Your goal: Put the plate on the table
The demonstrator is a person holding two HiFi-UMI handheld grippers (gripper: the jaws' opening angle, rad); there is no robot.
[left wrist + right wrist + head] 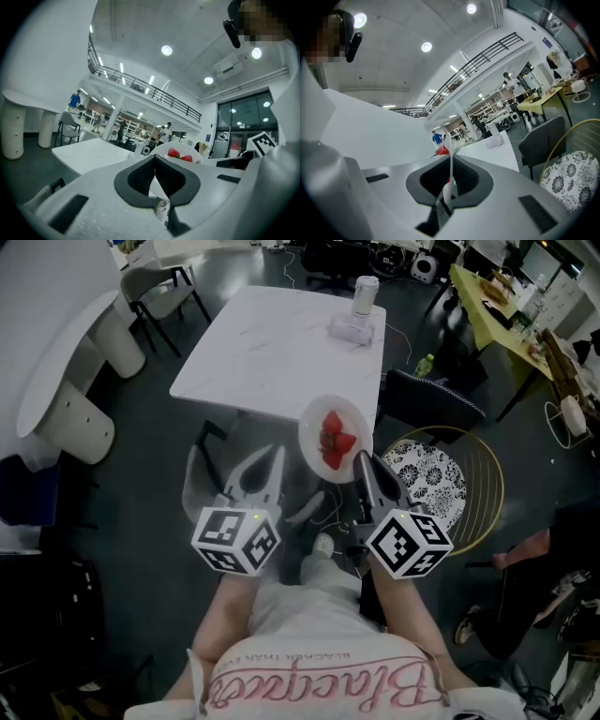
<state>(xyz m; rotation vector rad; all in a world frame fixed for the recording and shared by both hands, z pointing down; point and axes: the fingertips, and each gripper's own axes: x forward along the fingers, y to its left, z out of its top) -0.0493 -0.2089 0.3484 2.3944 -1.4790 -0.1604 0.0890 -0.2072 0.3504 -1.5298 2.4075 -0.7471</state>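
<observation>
- Left gripper (262,474): its own view shows the jaws together with nothing between them. It is idle, held low beside the other gripper.
- Right gripper (364,465): closed on the near rim of the plate (315,426). In its own view the rim runs edge-on between the jaws as a thin white line.
- The plate is white, carried roughly level in the air, with strawberries (336,440) on it. It hangs near the table's near right corner and does not rest on anything.
- Step in hand, as I judge it: the carry. The plate is gripped and brought up to the table but not yet set down.
- The next move calls for reaching forward over the top, keeping the plate level so the fruit does not roll, lowering until it sits flat, then opening the jaws. A grip on one edge only means a risk of tipping.
- Table (272,343): a white marbled top, mostly bare. At the far right edge stand a bottle (365,294) and a clear box (354,330), well apart from the plate.
- Chairs: to the right is a wire chair with a patterned cushion (427,479), and a dark chair (427,401) is beyond it.
- Room: a dark floor (141,437) and an open hall. The gripper views show a railed upper gallery, ceiling lights, and people far off.
</observation>
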